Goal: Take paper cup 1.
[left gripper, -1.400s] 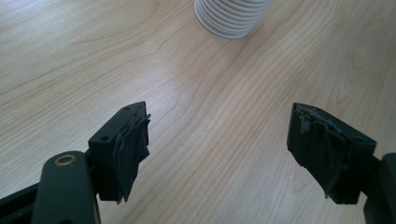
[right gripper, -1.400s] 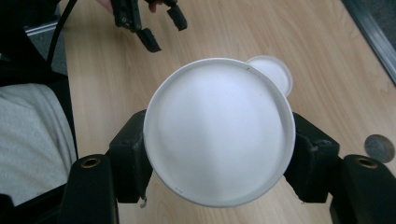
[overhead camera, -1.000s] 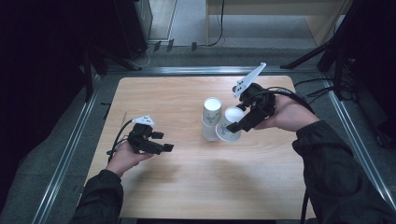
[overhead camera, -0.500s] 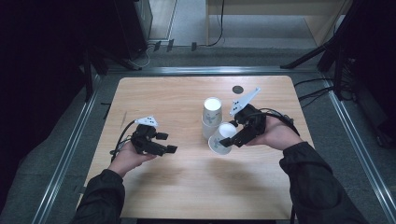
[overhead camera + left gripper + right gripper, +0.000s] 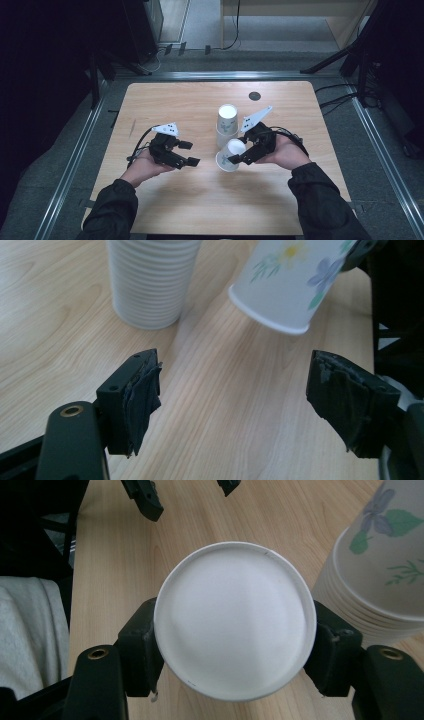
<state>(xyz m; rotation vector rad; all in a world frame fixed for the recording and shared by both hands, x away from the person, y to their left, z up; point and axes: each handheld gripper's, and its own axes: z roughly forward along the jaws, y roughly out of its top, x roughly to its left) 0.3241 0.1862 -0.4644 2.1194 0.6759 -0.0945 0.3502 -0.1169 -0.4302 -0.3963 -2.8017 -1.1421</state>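
One white floral paper cup (image 5: 231, 155), tilted above mid-desk (image 5: 165, 97), sits clamped across its walls in your right gripper (image 5: 239, 158): light, thin, crushable, so squeeze gently. Your left gripper (image 5: 189, 153) gapes empty.

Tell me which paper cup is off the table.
The single cup clamped tilted in the right gripper; the others sit nested in the stack standing beside it.
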